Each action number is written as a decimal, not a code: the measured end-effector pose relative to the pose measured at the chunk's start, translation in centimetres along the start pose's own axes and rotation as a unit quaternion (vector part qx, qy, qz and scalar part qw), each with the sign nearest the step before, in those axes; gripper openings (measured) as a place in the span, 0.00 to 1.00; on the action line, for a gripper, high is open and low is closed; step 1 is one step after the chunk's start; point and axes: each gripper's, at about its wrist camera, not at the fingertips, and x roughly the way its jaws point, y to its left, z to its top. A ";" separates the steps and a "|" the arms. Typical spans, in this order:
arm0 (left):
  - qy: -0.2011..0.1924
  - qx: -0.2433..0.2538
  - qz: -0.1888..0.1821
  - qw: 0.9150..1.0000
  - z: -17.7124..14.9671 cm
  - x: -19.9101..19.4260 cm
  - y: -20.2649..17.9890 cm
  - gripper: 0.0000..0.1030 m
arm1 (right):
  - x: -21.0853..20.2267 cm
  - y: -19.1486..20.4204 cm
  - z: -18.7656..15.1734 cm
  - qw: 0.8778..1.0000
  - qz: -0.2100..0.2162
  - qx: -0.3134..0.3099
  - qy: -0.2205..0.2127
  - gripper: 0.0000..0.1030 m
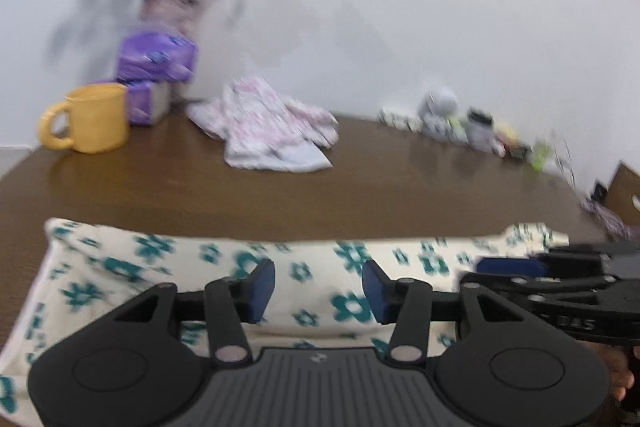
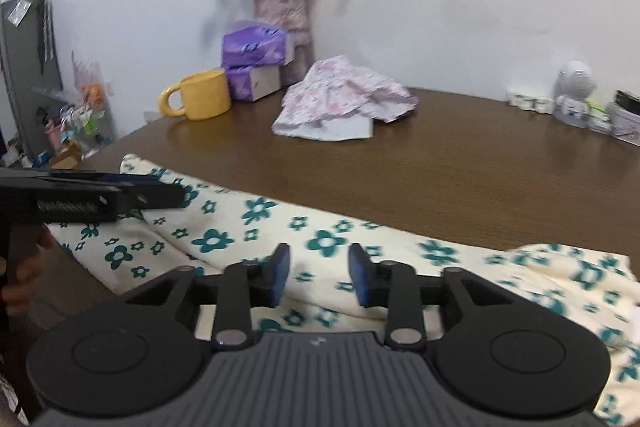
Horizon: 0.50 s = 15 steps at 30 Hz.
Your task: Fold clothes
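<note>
Near edge of counter (image 2: 460,163): the cream garment with teal flowers (image 1: 224,267) lies here as a long folded band, its long axis running left to right, parallel to the near edge.
Left hand-held gripper (image 1: 319,285): jaws apart, blue pads hovering over the middle of the band; no cloth can be seen caught between them.
Right hand-held gripper (image 2: 319,275): jaws apart, narrower than the left, poised above the cloth; nothing visibly pinched.
Key relation: the band lies just ahead of and below both grippers, crossways to the way they point, so each reaches its own stretch of it; the two sit side by side, neither clearly nearer.
Judgement: the next fold probably calls for taking one end of the band and carrying it along the long axis toward the other.
Second garment: a pink-and-white crumpled piece (image 2: 344,99) waits at the far side, well apart from the band.
Far left: a yellow mug (image 2: 200,95), purple tissue packs (image 2: 252,63) and a vase of flowers (image 2: 280,11).
Hard to make out: the near hem of the band is hidden under the gripper bodies, its right end is bunched and blurred, and whether any pad touches cloth cannot be told.
</note>
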 end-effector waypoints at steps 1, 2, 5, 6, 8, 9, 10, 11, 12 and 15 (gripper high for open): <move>0.009 0.008 0.006 1.000 -0.2 0.4 -0.2 0.45 | 0.6 0.3 0.0 1.000 0.003 -0.004 0.007 0.26; 0.014 0.009 0.015 1.000 -0.3 0.6 0.0 0.45 | 1.0 0.5 -0.1 1.000 0.003 -0.007 0.014 0.26; 0.015 -0.004 0.035 0.999 -0.6 0.6 1.5 0.39 | 1.6 0.7 -0.7 1.000 0.000 -0.012 0.028 0.26; 0.012 -0.011 0.040 0.999 -0.6 0.5 2.1 0.39 | 1.5 0.5 -0.8 1.000 0.000 -0.008 0.028 0.26; 0.004 -0.018 0.072 0.997 -0.7 0.1 3.2 0.39 | 1.3 0.1 -1.0 1.000 0.001 -0.001 0.027 0.26; 0.003 -0.021 0.083 0.996 -0.7 -0.1 3.8 0.39 | 1.3 0.1 -1.0 1.000 0.001 0.001 0.027 0.26; 0.004 -0.027 0.089 0.996 -0.7 -0.1 4.4 0.38 | 1.3 0.0 -1.1 1.000 0.002 0.003 0.026 0.26; 0.006 -0.033 0.095 0.995 -0.8 -0.1 5.0 0.36 | 1.3 0.1 -1.2 1.000 0.000 0.001 0.025 0.26; 0.005 -0.041 0.093 0.995 -0.8 -0.2 5.6 0.31 | 1.3 0.3 -1.2 1.000 -0.002 -0.003 0.024 0.27; 0.000 -0.048 0.103 0.994 -0.7 -0.7 6.9 0.30 | 1.3 0.4 -1.3 1.000 -0.005 -0.007 0.023 0.28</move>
